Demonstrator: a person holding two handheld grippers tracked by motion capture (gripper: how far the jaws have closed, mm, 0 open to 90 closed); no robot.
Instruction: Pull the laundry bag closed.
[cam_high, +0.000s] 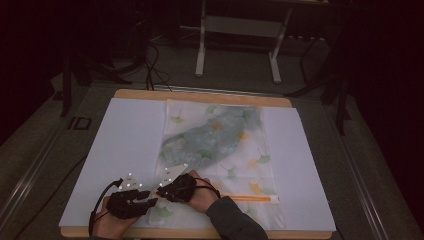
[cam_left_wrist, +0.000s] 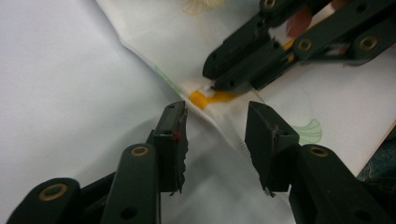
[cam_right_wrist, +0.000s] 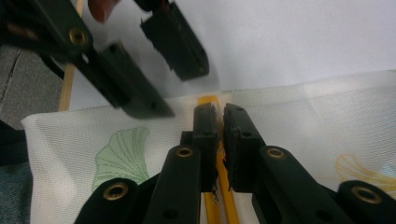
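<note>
Mesh zip bag (cam_high: 220, 145) with green and yellow leaf print and a grey bundle inside is lying flat on the white sheet (cam_high: 125, 145) covering the worktop (cam_high: 200, 95), stretching away ahead of both tongs, near edge right at them; orange zipper strip (cam_right_wrist: 219, 196) is running along that near edge, passing between the jaws of the right tongs (cam_right_wrist: 219, 112); in the high view the zipper (cam_high: 250, 198) is trailing off to the right of the hands; right tongs (cam_high: 161, 191) are pinching closed on the zipper end, jaws nearly touching with the orange strip between them, seen clearly in the right gripper view; in the left gripper view the right tongs (cam_left_wrist: 219, 84) are sitting just ahead, tips on the white and orange zipper end (cam_left_wrist: 205, 97); left tongs (cam_left_wrist: 215, 121) are standing apart, jaws spread wide, straddling the raised fold of the bag just short of the zipper end, not gripping anything; left tongs (cam_high: 150, 197) in the high view are just beside the right ones, tips almost meeting; left tongs (cam_right_wrist: 182, 70) also showing top left in the right gripper view, jaws parted over the white sheet; both hands are low at the near-left corner of the bag; dark floor (cam_high: 50, 125) around the worktop.
</note>
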